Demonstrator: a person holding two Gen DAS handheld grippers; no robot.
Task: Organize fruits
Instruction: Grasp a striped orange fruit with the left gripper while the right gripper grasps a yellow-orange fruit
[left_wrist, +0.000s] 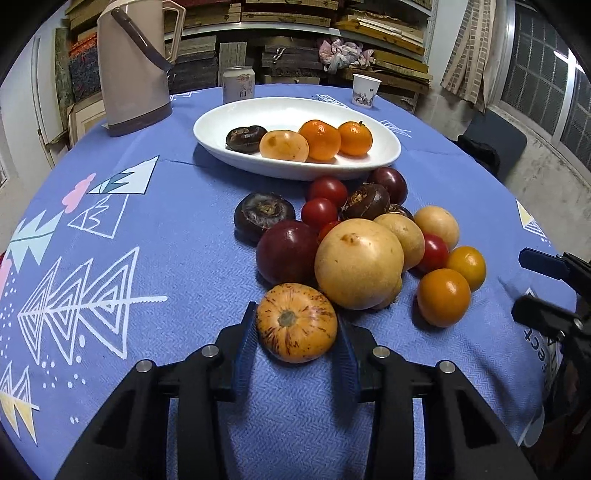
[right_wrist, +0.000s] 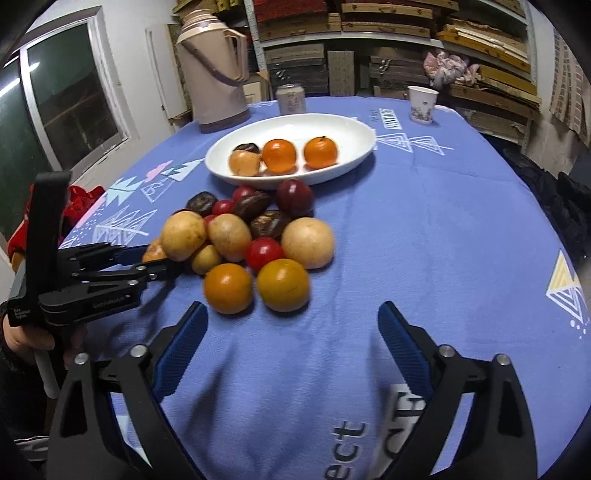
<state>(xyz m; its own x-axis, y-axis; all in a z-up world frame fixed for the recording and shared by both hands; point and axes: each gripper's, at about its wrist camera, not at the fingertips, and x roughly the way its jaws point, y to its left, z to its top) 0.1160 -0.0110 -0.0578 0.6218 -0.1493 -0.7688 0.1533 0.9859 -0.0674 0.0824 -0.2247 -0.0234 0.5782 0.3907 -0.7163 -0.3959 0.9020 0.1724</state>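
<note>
Between the left tool's blue pads sits a striped orange fruit.
Its jaws touch both sides; the right tool hovers wide open, empty, just short of two orange tomatoes.

Striped fruit mostly hidden.

Stacked wooden frames on shelves, barred window, white wall
</note>
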